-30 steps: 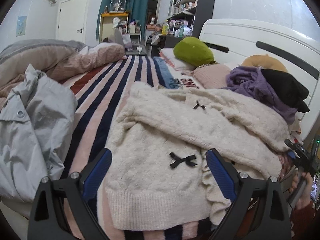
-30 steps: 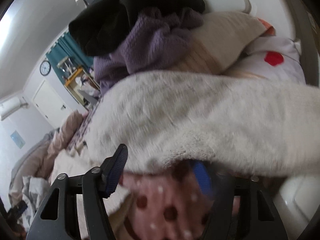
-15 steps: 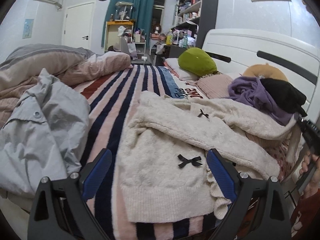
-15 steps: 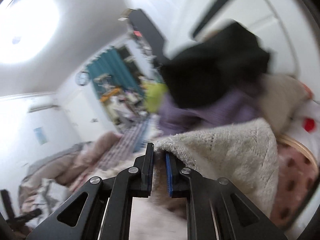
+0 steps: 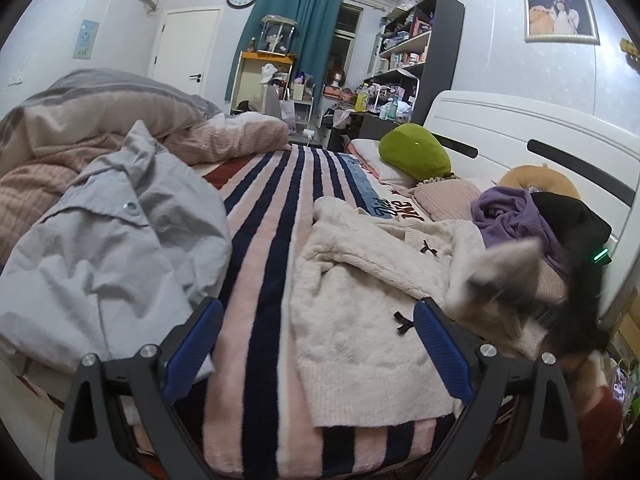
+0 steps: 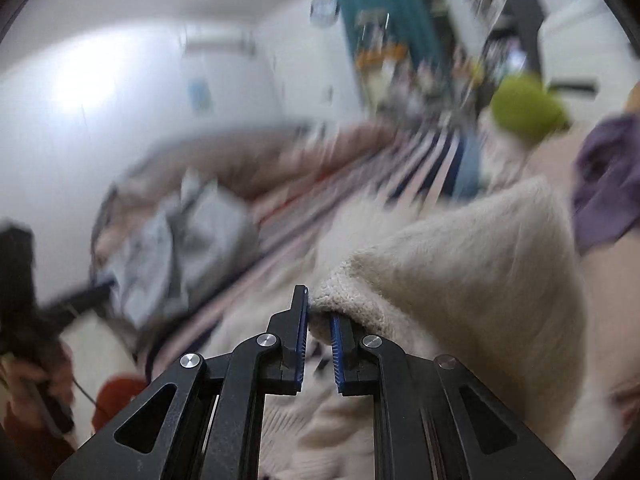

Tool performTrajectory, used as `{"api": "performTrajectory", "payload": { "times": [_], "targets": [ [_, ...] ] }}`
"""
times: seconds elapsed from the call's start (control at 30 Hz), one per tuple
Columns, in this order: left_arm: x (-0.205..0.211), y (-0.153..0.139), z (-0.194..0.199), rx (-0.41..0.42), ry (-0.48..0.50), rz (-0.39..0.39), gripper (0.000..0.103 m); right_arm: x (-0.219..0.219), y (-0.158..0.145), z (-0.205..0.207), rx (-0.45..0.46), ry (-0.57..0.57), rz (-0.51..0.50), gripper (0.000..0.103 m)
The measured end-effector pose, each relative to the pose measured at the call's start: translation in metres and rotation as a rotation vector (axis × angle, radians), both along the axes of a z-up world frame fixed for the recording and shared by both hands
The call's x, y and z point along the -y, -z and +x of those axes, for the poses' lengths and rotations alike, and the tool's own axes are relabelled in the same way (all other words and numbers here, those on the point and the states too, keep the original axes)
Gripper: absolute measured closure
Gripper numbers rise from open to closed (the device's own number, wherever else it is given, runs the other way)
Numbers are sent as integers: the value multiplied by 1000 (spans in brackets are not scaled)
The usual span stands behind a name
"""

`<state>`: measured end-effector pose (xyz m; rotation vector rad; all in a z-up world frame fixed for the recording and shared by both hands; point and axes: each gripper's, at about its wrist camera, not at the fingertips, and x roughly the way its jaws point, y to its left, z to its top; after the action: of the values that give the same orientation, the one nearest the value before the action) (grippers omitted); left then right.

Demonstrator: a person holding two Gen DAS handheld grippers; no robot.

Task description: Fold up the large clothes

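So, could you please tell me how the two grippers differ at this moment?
The left gripper is open, its jaws wide apart over the striped blanket, holding nothing. The right gripper is shut on the cream sweater, pinching a lifted edge. The right view is motion-blurred; the left is sharp. Both have black frames and blue pads.

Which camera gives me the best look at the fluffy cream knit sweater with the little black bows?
The left wrist view: the fluffy cream knit sweater lies sharp on the striped blanket, body and both bows visible. The right wrist view shows only a blurred sleeve edge pinched in the right gripper, its jaws shut on it.
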<state>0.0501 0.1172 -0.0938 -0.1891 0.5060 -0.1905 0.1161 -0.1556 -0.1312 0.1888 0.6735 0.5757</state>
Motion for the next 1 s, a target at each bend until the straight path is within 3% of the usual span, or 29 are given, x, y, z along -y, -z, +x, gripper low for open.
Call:
{"api": "performTrajectory", "payload": {
  "times": [0.1, 0.23, 0.27, 0.37, 0.47, 0.53, 0.63, 0.7, 0.83, 0.9, 0.93, 0.97, 1.0],
  "targets": [
    [-8, 5, -2, -4, -7, 1, 8, -26, 40, 10, -110, -28, -70, 94],
    [-14, 8, 1, -11, -19, -4, 8, -27, 41, 3, -141, -10, -69, 91],
    [-15, 9, 1, -12, -18, -5, 8, -20, 35, -5, -149, -2, -45, 82],
    [-15, 11, 3, -8, -13, -5, 8, 4, 12, -31, -104, 31, 7, 37],
    [-11, 12, 5, -5, 1, -10, 7, 34, -5, -52, -89, 110, 18, 31],
    [-8, 12, 7, -5, 11, -15, 7, 59, 2, -54, -143, 209, 35, 18],
    [-3, 13, 9, -6, 23, -15, 7, 99, 21, -50, -215, 306, 161, 17],
    [-2, 13, 9, -8, 29, -12, 7, 109, 25, -48, -210, 336, 235, 17],
    [-5, 13, 7, -7, 18, -14, 7, 115, 19, -34, -140, 384, 217, 17],
    [-8, 12, 5, -2, 10, -19, 7, 111, 17, -20, -137, 367, 261, 20],
    [-10, 12, 4, 0, 5, -21, 7, 108, 17, -12, -134, 365, 262, 24],
    [-12, 11, 3, 3, 1, -25, 7, 103, 18, -4, -134, 369, 237, 37],
    [-13, 11, 2, 5, -4, -29, 7, 98, 19, 6, -142, 377, 198, 60]
  ]
}}
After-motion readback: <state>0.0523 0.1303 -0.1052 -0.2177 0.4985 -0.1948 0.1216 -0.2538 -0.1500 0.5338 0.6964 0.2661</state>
